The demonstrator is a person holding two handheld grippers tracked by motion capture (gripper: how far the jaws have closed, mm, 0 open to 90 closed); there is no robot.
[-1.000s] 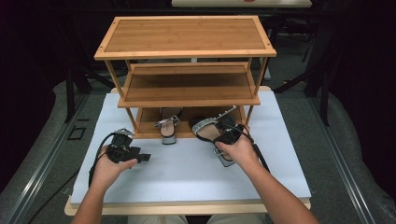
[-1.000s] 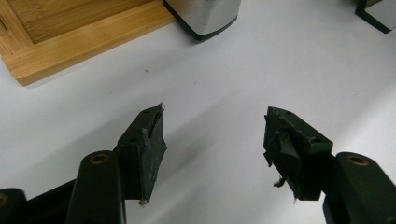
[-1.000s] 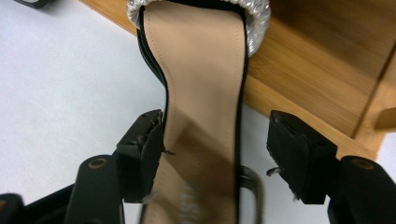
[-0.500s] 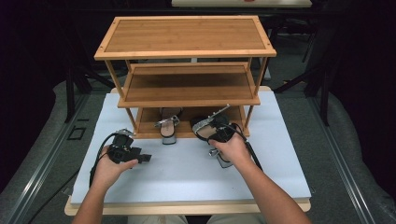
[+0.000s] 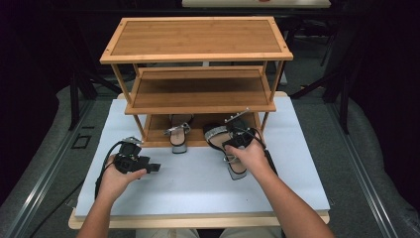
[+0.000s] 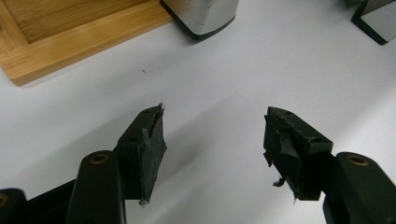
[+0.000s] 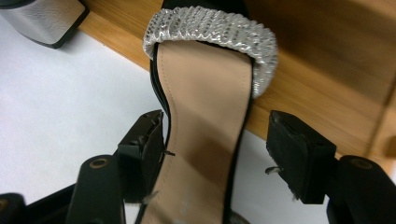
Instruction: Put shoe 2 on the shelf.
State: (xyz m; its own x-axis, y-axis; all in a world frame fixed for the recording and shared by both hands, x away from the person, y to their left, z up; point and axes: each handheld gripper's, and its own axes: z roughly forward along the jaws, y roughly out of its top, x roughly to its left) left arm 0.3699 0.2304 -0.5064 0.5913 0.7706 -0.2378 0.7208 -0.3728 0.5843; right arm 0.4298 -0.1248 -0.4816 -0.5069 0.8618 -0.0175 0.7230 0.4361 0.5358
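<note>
Wooden shoe rack (image 5: 198, 42): three tiers, at the white table's (image 5: 198, 188) far edge. Sandal (image 5: 220, 136): toe on the bottom shelf's front edge, heel out on the table; the right gripper view adds its glittery toe strap (image 7: 212, 28) and tan insole. Second sandal (image 5: 179, 135): on the same shelf, nearer its left end. Right gripper (image 7: 215, 149): jaws spread astride the sandal's sole, left pad touching, right pad clear; just been closing, slightly farther forward than before. Left gripper (image 6: 212, 140): jaws spread, nothing between, over bare table, unmoved.
</note>
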